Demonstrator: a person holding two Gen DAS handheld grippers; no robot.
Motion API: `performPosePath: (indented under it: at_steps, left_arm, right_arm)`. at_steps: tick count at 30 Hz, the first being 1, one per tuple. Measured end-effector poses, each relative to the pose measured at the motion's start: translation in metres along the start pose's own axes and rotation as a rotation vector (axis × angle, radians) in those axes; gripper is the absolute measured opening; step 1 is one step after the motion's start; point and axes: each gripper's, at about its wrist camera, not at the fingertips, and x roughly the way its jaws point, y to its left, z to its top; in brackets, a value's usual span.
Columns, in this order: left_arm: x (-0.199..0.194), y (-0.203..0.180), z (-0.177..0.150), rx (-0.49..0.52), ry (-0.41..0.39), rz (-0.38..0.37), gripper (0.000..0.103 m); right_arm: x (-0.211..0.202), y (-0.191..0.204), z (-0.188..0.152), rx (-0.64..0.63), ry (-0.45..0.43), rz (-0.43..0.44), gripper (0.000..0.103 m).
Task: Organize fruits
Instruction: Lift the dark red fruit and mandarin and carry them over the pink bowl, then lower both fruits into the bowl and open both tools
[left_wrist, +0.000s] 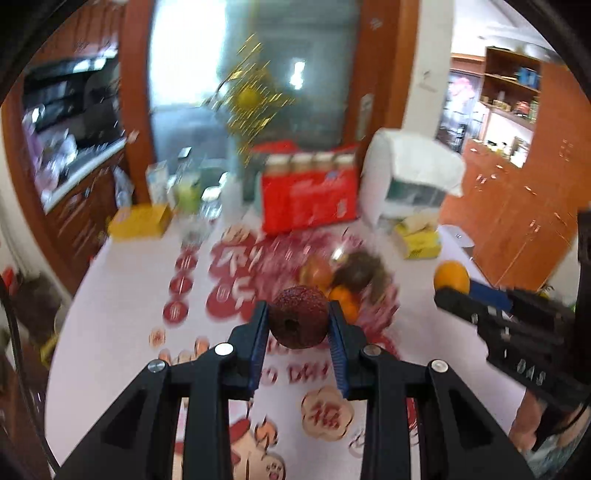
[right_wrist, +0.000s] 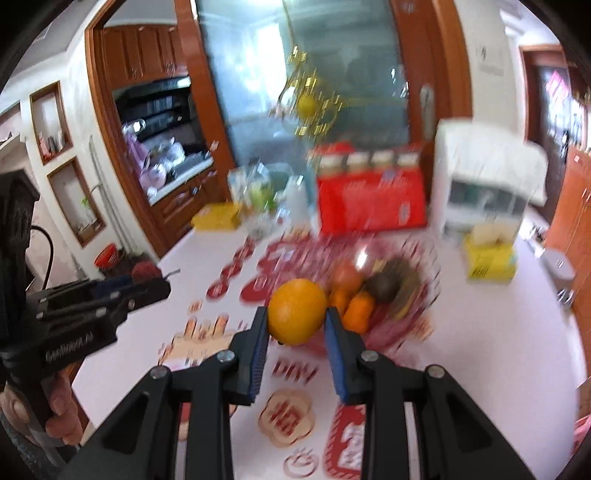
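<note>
Orange (right_wrist: 297, 317) clamped in right hand-held gripper (right_wrist: 295, 325), dark red fruit (left_wrist: 298, 317) clamped in left hand-held gripper (left_wrist: 298, 325), both above worktop (left_wrist: 122, 317) just before bowl (right_wrist: 391, 332); lower gently into bowl, one at a time.

My left gripper (left_wrist: 298, 325) is matte black, with angular open-frame arms, round silver screw heads at the joints and ribbed blue pads (left_wrist: 258, 354) lining its fingers. My right gripper (right_wrist: 297, 325) is built alike: black frame, silver screws, blue pads (right_wrist: 338, 354). Pale, blurred lettering marks each black housing, and a thin black cable (right_wrist: 46, 254) loops behind the left unit.
</note>
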Motion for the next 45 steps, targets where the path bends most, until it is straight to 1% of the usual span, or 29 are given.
performPosePath:
  at_steps: [3, 5, 7, 9, 11, 13, 15, 18, 21, 24, 28, 31, 35, 38, 39, 40, 41, 42, 43, 44, 45]
  left_arm:
    - [-0.003, -0.019, 0.036, 0.052, -0.053, 0.029, 0.030]
    - [0.005, -0.024, 0.057, 0.062, -0.056, 0.028, 0.030]
    - [0.019, -0.025, 0.073, 0.051, -0.039, 0.017, 0.030]
    - [0.042, -0.023, 0.087, 0.037, -0.015, 0.017, 0.030]
    - [0.070, -0.022, 0.094, 0.030, 0.017, 0.028, 0.030]
    - [0.103, -0.018, 0.093, 0.016, 0.063, 0.034, 0.030]
    - [0.138, -0.013, 0.086, 0.009, 0.109, 0.053, 0.030]
    - [0.183, -0.007, 0.069, 0.011, 0.170, 0.083, 0.030]
    - [0.220, -0.002, 0.051, 0.005, 0.225, 0.084, 0.030]
    - [0.247, -0.003, 0.036, 0.015, 0.256, 0.085, 0.030]
    - [0.268, -0.008, 0.023, 0.032, 0.280, 0.087, 0.030]
    - [0.280, -0.012, 0.018, 0.034, 0.291, 0.081, 0.030]
    - [0.290, -0.017, 0.012, 0.032, 0.307, 0.078, 0.030]
    - [0.300, -0.018, 0.007, 0.031, 0.324, 0.091, 0.031]
    - [0.302, -0.018, 0.005, 0.032, 0.328, 0.097, 0.032]
    - [0.304, -0.018, 0.004, 0.034, 0.329, 0.101, 0.038]
    - [0.306, -0.018, 0.003, 0.038, 0.331, 0.106, 0.047]
    - [0.307, -0.018, 0.001, 0.040, 0.331, 0.113, 0.055]
    - [0.308, -0.018, 0.000, 0.041, 0.329, 0.120, 0.067]
    - [0.307, -0.017, -0.001, 0.042, 0.321, 0.127, 0.074]
    - [0.307, -0.017, -0.002, 0.045, 0.317, 0.132, 0.076]
  right_arm:
    - [-0.015, -0.013, 0.046, -0.004, -0.044, -0.026, 0.030]
    - [-0.016, -0.021, 0.067, 0.001, -0.057, -0.042, 0.030]
    - [-0.009, -0.030, 0.090, 0.014, -0.066, -0.055, 0.030]
    - [0.001, -0.038, 0.102, 0.020, -0.069, -0.068, 0.030]
    - [0.019, -0.045, 0.110, 0.019, -0.066, -0.083, 0.030]
    - [0.045, -0.052, 0.111, 0.022, -0.034, -0.087, 0.030]
    - [0.073, -0.059, 0.105, 0.030, 0.005, -0.101, 0.030]
    - [0.121, -0.071, 0.082, 0.052, 0.088, -0.101, 0.030]
    - [0.159, -0.078, 0.054, 0.065, 0.167, -0.089, 0.030]
    - [0.192, -0.083, 0.026, 0.078, 0.248, -0.077, 0.031]
    - [0.215, -0.085, 0.005, 0.074, 0.294, -0.090, 0.031]
    - [0.224, -0.087, -0.004, 0.066, 0.307, -0.107, 0.031]
    - [0.230, -0.090, -0.008, 0.066, 0.315, -0.121, 0.031]
    - [0.233, -0.089, -0.010, 0.049, 0.328, -0.134, 0.032]
    - [0.234, -0.089, -0.011, 0.045, 0.332, -0.134, 0.033]
    - [0.234, -0.088, -0.012, 0.038, 0.334, -0.138, 0.035]
    - [0.234, -0.087, -0.013, 0.029, 0.334, -0.142, 0.041]
    - [0.234, -0.086, -0.014, 0.022, 0.333, -0.145, 0.045]
    - [0.232, -0.085, -0.015, 0.013, 0.325, -0.152, 0.051]
    - [0.231, -0.084, -0.016, 0.006, 0.318, -0.157, 0.054]
    - [0.228, -0.083, -0.017, -0.005, 0.308, -0.162, 0.055]
